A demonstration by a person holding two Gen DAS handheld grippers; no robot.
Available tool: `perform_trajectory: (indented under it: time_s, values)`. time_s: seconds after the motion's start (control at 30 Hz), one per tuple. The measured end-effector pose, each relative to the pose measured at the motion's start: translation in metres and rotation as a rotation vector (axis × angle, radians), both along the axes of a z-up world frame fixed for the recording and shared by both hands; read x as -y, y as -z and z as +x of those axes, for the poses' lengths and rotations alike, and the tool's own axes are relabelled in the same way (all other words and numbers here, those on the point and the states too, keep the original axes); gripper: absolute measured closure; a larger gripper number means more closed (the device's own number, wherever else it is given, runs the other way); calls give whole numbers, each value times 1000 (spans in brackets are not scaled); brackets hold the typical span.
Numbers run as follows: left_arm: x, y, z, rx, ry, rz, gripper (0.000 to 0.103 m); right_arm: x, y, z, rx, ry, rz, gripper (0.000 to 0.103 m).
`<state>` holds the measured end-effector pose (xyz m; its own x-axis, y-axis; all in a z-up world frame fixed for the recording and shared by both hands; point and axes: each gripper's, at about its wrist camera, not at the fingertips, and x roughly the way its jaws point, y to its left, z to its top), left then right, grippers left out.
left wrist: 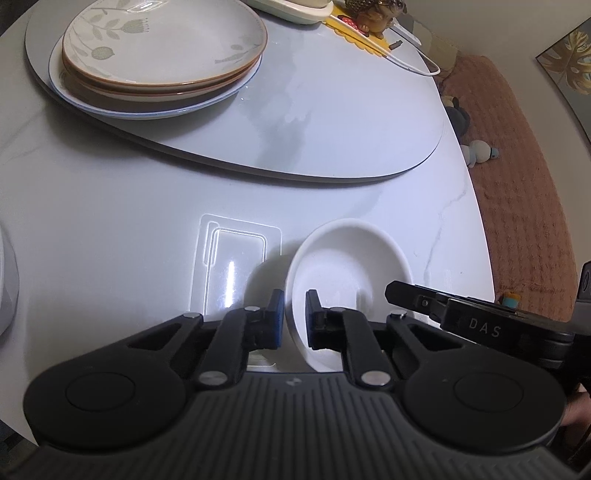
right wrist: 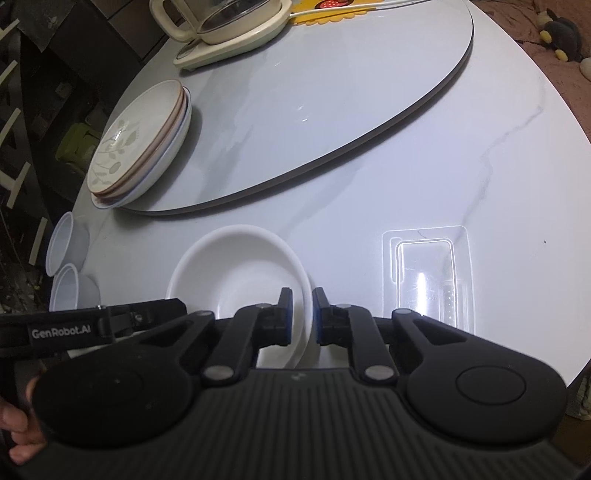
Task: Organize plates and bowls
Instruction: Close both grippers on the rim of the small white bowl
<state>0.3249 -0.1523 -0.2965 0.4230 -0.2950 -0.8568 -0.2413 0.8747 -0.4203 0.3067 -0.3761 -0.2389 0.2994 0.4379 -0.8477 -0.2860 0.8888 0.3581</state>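
A small white bowl [left wrist: 351, 266] sits near the front of the white marble table; it also shows in the right wrist view [right wrist: 236, 273]. My left gripper [left wrist: 295, 314] is shut on the bowl's left rim. My right gripper [right wrist: 303, 314] is shut on its right rim. A stack of plates [left wrist: 162, 55] with leaf patterns and brown rims lies on the grey turntable [left wrist: 332, 122]; the stack also shows in the right wrist view [right wrist: 140, 144]. Two small white cups [right wrist: 66, 266] stand at the table's left edge.
A clear plastic tray [left wrist: 236, 266] lies flat beside the bowl, also in the right wrist view [right wrist: 430, 273]. A cream electric pot [right wrist: 225, 26], a yellow mat [left wrist: 354, 33] and a white cable [left wrist: 417, 66] are at the back. A brown rug [left wrist: 524, 184] with toys lies beyond the table's edge.
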Motion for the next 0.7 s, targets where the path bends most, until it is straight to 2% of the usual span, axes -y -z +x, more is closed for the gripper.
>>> perform_trajectory:
  time_s: [0.33, 0.7]
  values:
    - [-5, -34, -13, -14, -38, -24, 89, -1, -37, -10, -8, -18, 3, 89]
    - [-20, -89, -37, 11, -99, -32, 89, -18, -87, -20, 13, -59, 20, 89]
